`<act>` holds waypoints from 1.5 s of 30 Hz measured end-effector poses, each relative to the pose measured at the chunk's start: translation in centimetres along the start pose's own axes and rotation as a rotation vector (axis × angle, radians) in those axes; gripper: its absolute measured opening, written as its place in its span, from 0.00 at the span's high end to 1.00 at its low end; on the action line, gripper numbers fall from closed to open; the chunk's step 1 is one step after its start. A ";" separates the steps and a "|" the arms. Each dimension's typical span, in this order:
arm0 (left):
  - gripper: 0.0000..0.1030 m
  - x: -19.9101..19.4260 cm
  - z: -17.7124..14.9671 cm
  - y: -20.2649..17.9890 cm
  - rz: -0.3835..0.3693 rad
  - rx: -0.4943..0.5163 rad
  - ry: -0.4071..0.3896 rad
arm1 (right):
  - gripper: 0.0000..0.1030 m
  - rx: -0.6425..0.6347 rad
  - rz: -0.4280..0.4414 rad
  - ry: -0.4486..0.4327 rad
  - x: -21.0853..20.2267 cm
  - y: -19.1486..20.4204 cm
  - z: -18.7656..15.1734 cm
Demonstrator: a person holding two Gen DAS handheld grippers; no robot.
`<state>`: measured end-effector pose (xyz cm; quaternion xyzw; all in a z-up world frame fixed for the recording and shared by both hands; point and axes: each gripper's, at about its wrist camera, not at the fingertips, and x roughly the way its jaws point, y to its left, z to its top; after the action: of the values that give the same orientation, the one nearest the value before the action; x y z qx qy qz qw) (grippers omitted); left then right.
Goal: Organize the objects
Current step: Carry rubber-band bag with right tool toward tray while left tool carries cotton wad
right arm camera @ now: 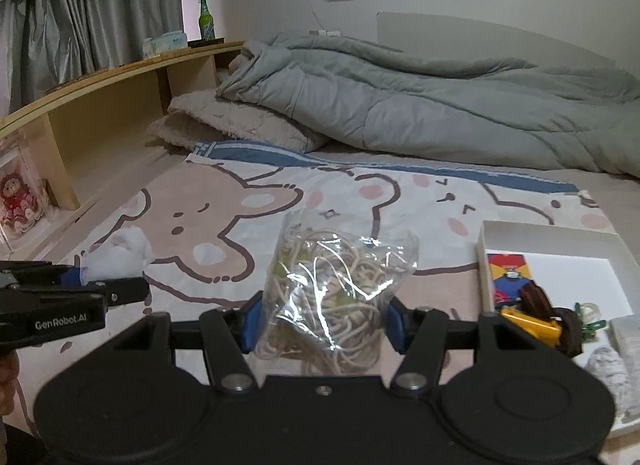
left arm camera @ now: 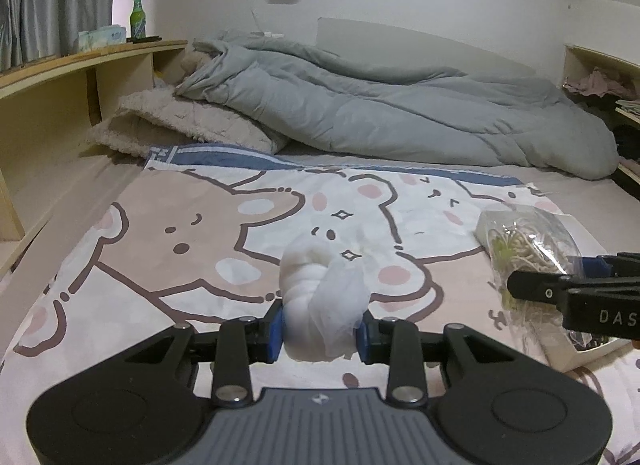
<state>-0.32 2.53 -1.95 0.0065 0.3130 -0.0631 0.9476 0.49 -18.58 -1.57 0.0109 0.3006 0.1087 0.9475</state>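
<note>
The left hand-held gripper clamps a soft, light white gauze roll mid-body; the right hand-held gripper pinches a slippery clear plastic bag of rubber bands, squashy, best taken across its bulk.

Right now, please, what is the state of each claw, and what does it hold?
Left claw: closed on the white gauze bundle.
Right claw: closed on the clear bag of rubber bands.
</note>
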 end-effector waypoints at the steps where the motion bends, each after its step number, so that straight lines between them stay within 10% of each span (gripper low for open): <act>1: 0.65 -0.2 0.1 -0.2 -0.001 -0.001 -0.002 | 0.42 0.000 -0.003 -0.003 -0.3 -0.1 -0.1; 45: 0.65 4.0 4.2 -17.8 -0.219 0.073 -0.043 | 0.42 0.074 -0.167 -0.072 -6.3 -16.6 -0.2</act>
<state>3.15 -15.76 -0.47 0.0055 0.2892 -0.1777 0.9406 -1.30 -36.11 0.43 0.0246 0.2701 0.0178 0.9624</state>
